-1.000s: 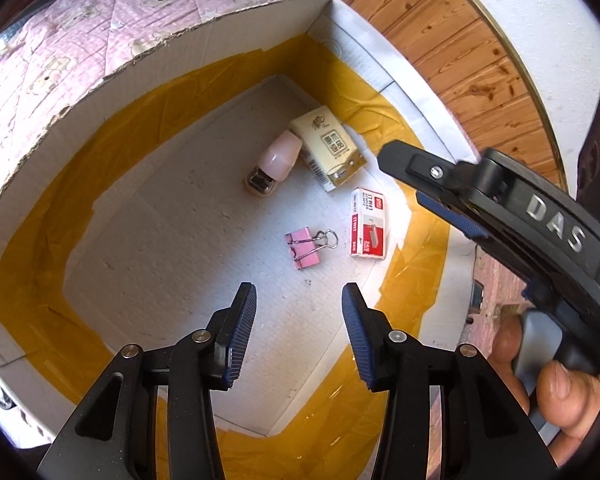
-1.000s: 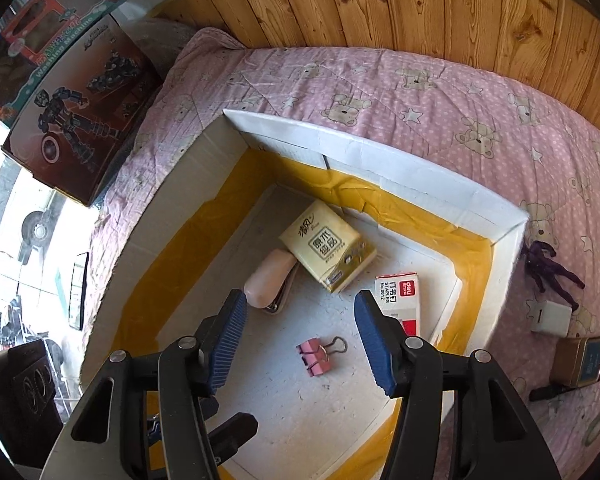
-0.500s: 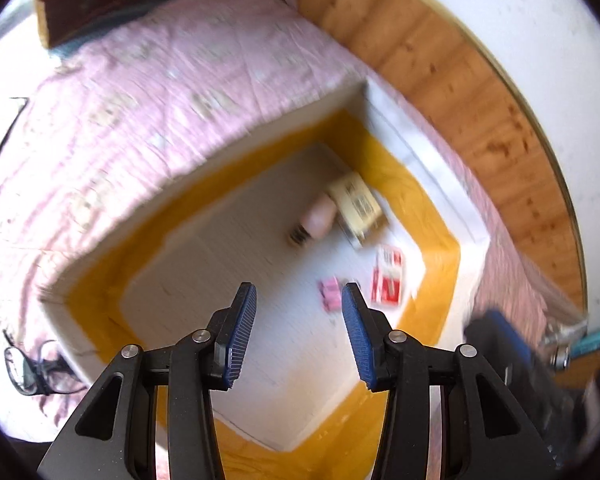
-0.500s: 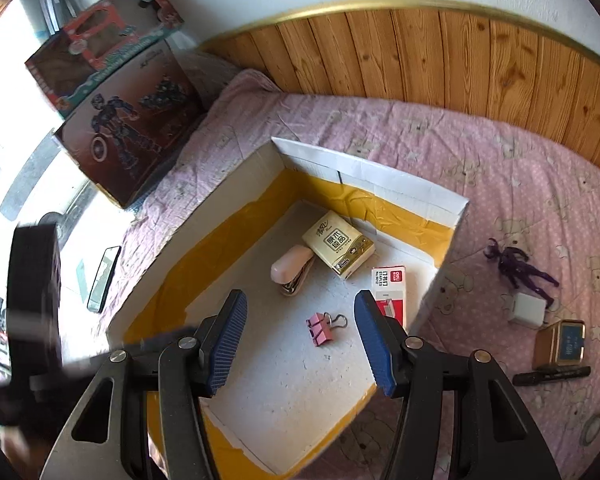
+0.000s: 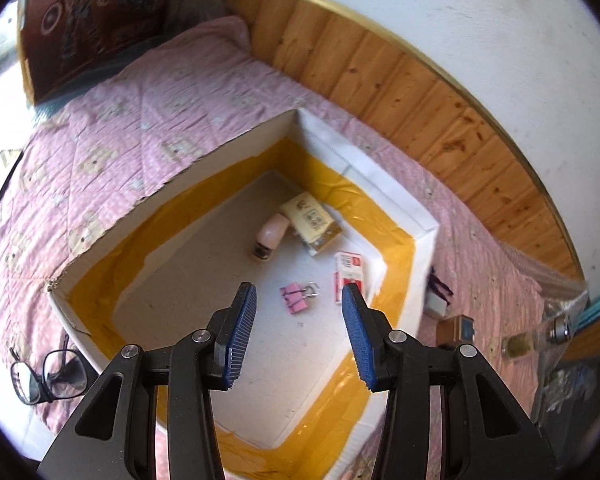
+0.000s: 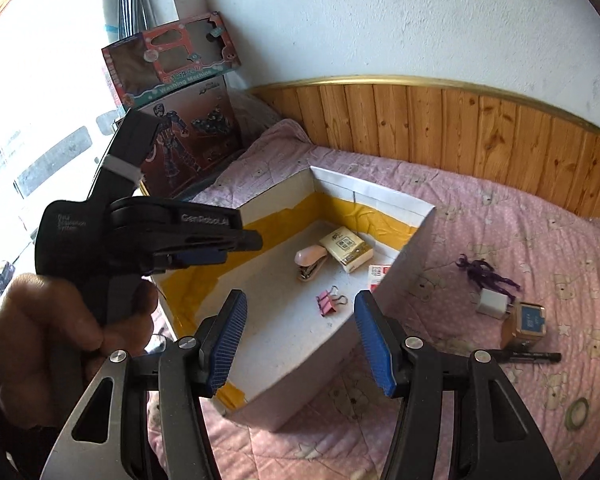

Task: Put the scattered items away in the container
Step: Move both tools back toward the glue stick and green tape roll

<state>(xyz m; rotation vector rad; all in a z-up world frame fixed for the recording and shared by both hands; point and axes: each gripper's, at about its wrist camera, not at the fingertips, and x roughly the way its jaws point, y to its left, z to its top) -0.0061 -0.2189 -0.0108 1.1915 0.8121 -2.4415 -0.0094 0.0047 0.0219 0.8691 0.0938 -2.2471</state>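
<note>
A white cardboard box [image 5: 364,168] lined with yellow tape lies on the pink bedspread. Inside it are a pink stapler [image 5: 272,232], a tissue pack [image 5: 310,224], a red-and-white staples box [image 5: 349,276] and a pink binder clip [image 5: 296,296]. My left gripper [image 5: 299,289] hangs open and empty above the box. My right gripper [image 6: 300,296] is open and empty over the box's near corner [image 6: 380,196]. To its right on the bed lie a purple figure [image 6: 486,274], a white charger [image 6: 494,304], a small brown box [image 6: 528,322] and a black pen [image 6: 524,357].
The left gripper [image 6: 248,242] and the hand [image 6: 40,320] holding it fill the left of the right wrist view. Toy boxes [image 6: 172,60] lean at the bed's head. Glasses [image 5: 48,376] lie left of the box. A tape roll [image 6: 578,412] lies at the far right.
Both grippers have risen and drawn back from the box, so more of the bed shows. The right one swung right, bringing the left gripper and hand into its view.
</note>
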